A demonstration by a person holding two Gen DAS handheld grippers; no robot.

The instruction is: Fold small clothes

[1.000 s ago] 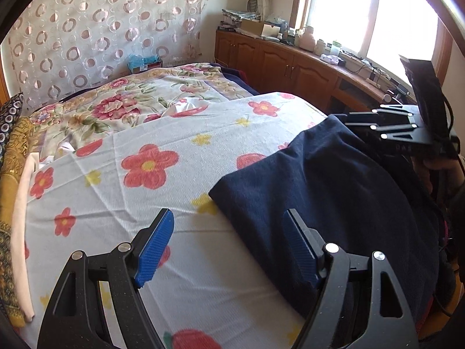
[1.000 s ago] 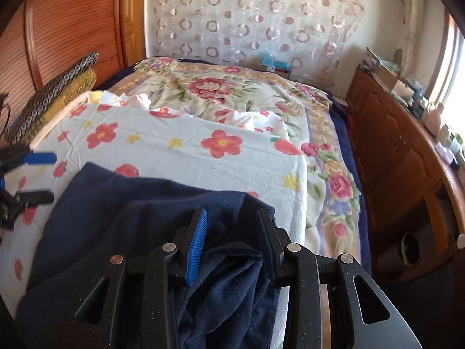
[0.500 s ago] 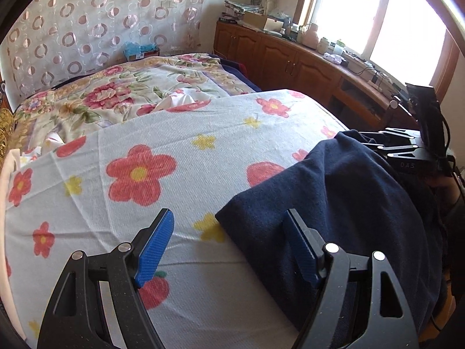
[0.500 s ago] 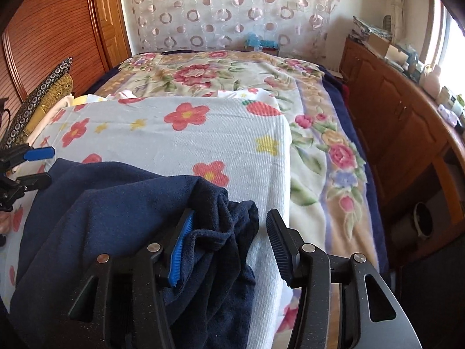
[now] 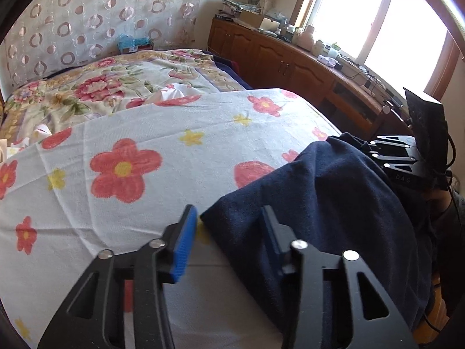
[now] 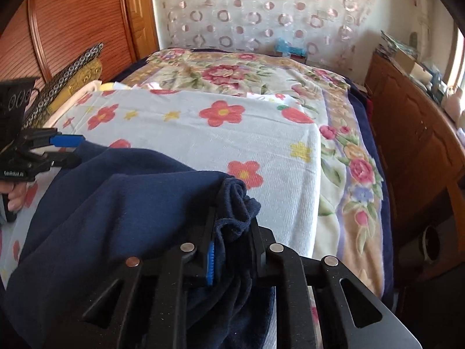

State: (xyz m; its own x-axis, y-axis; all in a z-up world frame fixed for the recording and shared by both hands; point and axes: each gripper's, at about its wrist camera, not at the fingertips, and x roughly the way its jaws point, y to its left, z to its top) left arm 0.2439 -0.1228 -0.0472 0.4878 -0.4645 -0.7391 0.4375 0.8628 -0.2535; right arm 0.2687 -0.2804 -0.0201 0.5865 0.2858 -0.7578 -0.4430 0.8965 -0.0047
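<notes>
One dark navy garment (image 6: 122,203) lies at the near end of the bed, spread over the white towel sheet (image 6: 221,142) printed with red and yellow flowers, its lower part hanging off the near edge. Its right corner is bunched into a thick wad.

Two grippers work it. The right gripper (image 6: 232,250) has that wad squeezed between its pads, the jaws closing with only a narrow gap between them, stuffed with navy cloth. The left gripper (image 5: 229,229) sits at the garment's opposite corner; its jaws are closing, about half apart, and the corner of the cloth lies between them. The blue left pad (image 5: 186,241) stands just clear of the cloth edge, over the sheet, while the right finger lies against the navy fabric (whether it presses is unclear). A hand (image 6: 14,197) holding the left gripper's handle shows in the right wrist view.

Under the towel sheet lies one floral blanket (image 6: 232,72) running to the far wall, where a curtain with ring patterns (image 6: 261,14) hangs. One run of wooden cabinets (image 5: 290,61) lines the window side, its top crowded with small items too small to count; a small blue box (image 5: 133,43) sits at the head of the bed.
</notes>
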